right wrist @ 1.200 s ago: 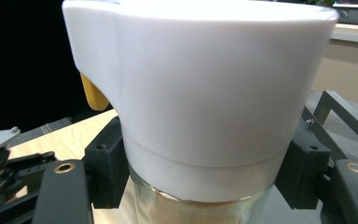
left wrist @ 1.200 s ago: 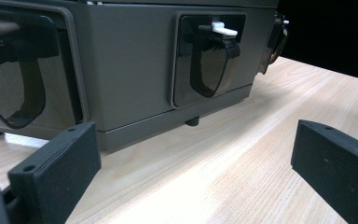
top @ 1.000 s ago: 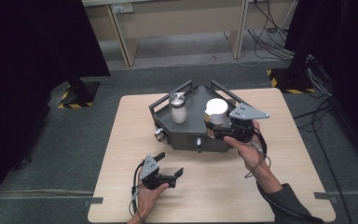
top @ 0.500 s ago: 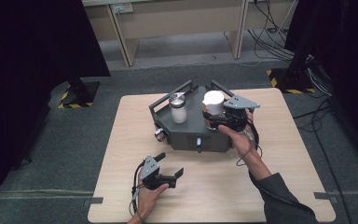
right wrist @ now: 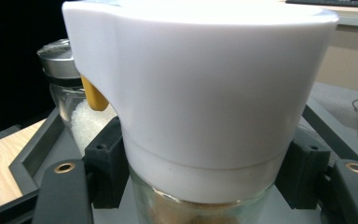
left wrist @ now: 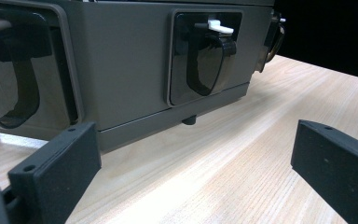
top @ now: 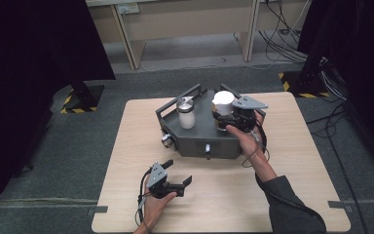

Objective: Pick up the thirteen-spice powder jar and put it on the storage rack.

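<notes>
Right tongs (right wrist: 200, 186) clamp white-lidded jar (right wrist: 200, 93) — jar betw. pads, on tray (top: 202, 134).

Left gripper (top: 177, 174) low near the body, black jaws spread wide with nothing between, hand (top: 153, 204) below it — right gripper (top: 222, 118) extended forward, forearm stretched out, jaws clamped.

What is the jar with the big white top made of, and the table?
The jar looks like clear glass: you see brownish stuff through it. Its white lid seems smooth, slightly glossy plastic. The table looks like pale wood, or a wood-look sheet, with grain lines.
</notes>
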### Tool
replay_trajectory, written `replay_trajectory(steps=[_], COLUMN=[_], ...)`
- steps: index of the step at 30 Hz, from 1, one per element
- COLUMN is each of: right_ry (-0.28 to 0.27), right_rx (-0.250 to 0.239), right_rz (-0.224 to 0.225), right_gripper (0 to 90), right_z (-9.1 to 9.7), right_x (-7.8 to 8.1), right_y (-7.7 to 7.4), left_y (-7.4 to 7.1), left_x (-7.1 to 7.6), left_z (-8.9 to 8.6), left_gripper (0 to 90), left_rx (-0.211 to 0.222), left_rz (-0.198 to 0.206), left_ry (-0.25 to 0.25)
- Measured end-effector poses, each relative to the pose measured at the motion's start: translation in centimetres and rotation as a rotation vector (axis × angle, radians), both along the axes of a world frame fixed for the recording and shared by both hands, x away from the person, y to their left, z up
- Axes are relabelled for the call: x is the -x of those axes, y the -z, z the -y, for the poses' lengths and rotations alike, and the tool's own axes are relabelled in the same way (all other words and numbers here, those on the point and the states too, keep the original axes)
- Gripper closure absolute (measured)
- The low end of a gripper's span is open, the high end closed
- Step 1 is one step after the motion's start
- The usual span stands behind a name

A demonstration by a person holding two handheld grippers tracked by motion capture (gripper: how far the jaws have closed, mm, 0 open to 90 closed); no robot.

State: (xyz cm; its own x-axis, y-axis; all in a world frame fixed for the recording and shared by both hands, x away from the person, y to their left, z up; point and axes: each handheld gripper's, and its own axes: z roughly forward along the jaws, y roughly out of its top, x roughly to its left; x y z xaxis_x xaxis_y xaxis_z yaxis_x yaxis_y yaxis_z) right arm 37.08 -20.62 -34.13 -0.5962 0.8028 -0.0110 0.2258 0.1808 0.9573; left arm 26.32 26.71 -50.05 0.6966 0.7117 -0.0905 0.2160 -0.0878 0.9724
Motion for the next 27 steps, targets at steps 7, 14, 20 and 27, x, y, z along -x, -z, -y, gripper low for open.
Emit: replay_trajectory(steps=[7, 14, 20, 27], right_ry=[0.012, 0.026, 0.038, 0.042], right_rx=[-0.012, -0.022, -0.019, -0.025], right_rz=[-0.011, -0.017, -0.011, -0.006], right_gripper=[30.8, 30.8, 30.7, 30.7], right_z=[-0.4, -0.8, -0.9, -0.9], right_x=[-0.3, -0.4, -0.4, -0.3], right_y=[0.4, 0.8, 1.1, 1.3], left_y=[0.0, 0.0, 0.0, 0.0], left_x=[0.0, 0.0, -0.1, 0.0], left_z=[0.0, 0.0, 0.0, 0.0], left_gripper=[1.0, 1.0, 1.1, 1.1], left_rx=[0.001, 0.003, 0.001, -0.001], left_rz=[-0.003, -0.005, -0.005, -0.004], left_ry=[0.002, 0.001, 0.003, 0.004])
